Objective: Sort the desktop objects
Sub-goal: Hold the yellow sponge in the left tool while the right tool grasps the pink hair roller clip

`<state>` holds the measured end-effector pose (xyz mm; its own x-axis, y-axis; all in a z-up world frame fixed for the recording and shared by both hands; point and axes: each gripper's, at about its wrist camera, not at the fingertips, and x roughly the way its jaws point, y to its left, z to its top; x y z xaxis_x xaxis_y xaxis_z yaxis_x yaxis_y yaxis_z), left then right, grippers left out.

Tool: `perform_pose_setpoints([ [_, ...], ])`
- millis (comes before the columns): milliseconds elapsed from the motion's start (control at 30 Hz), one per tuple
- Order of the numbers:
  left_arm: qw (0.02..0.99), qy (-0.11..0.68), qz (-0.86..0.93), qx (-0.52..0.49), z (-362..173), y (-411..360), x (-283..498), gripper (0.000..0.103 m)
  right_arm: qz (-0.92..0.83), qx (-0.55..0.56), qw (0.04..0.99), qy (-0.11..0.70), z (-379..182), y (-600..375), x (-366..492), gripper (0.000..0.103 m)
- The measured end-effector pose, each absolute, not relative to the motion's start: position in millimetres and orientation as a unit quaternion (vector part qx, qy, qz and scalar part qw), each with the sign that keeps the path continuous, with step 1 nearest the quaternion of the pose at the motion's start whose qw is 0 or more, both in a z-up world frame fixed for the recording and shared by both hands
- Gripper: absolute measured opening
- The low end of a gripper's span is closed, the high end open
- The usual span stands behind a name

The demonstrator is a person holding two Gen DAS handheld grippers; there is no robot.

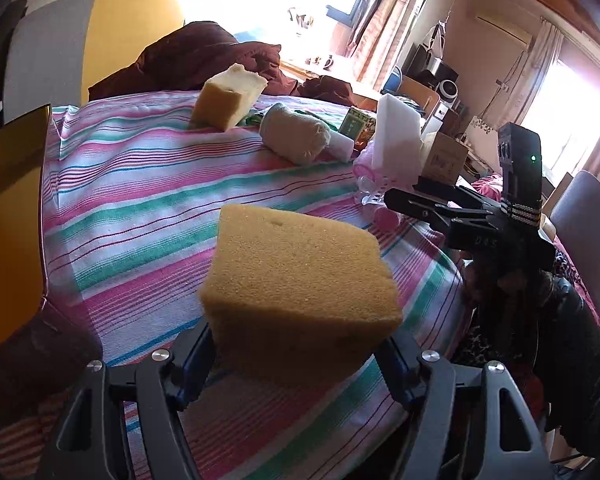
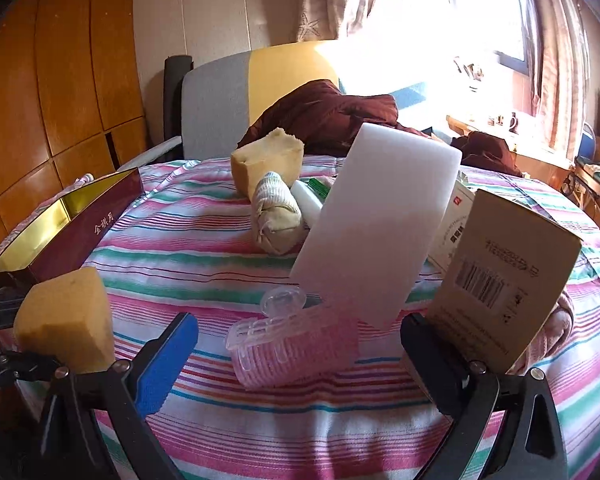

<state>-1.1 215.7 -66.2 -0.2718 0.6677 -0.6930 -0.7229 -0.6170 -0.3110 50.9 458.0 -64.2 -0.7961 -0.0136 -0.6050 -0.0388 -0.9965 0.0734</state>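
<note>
Striped cloth (image 2: 204, 240) covers a round table in a sunlit room, window behind, dark red quilt (image 2: 332, 116) on a chair past the far edge.

Left gripper (image 1: 296, 344) is pinching a yellow sponge (image 1: 300, 292), lifted clear of the cloth. From the right wrist view the same sponge sits at far left, just beside the red box with gold lining (image 2: 60, 224). Box interior looks empty as far as visible, though its near end is hidden.

Right gripper (image 2: 300, 344): jaws spread wide, nothing between them. A pink plastic roller (image 2: 292, 344) lies on the cloth right between the fingers, not touched. A white foam block (image 2: 380, 220) leans just behind it; whether it rests on the roller I can't tell. A brown carton with barcode (image 2: 504, 280) stands beside the right finger.

Still on the table: a second, torn yellow sponge (image 2: 268, 160) at the far side, a rolled beige cloth (image 2: 276, 216) against it, a small white carton (image 2: 452, 224) behind the foam block, something green (image 2: 320, 184), mostly hidden.

Progress, my read: early. One sponge in hand, probably bound for the box; nothing visibly sorted yet. Everything else is left in a central cluster. Roller looks like the right hand's next pick.
</note>
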Motion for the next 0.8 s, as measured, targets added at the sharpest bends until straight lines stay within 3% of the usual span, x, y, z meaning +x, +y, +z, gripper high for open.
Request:
perform_pose_setpoints([
  [267, 0.440, 0.022, 0.792, -0.422, -67.1, 215.2, -3.9, 0.074, 0.931, -0.365, -0.025, 0.001, -71.6, 447.1, 33.0, 0.098],
  [467, 0.437, 0.013, 0.792, -0.426, -68.4, 214.9, -5.0, 0.074, 0.931, -0.365, -0.008, -0.002, -74.6, 448.9, 34.8, 0.070],
  [800, 0.430, 0.024, 0.804, -0.409, -64.6, 214.8, 0.2, 0.071, 0.933, -0.359, -0.003, 0.010, -69.6, 433.2, 52.6, 0.069],
])
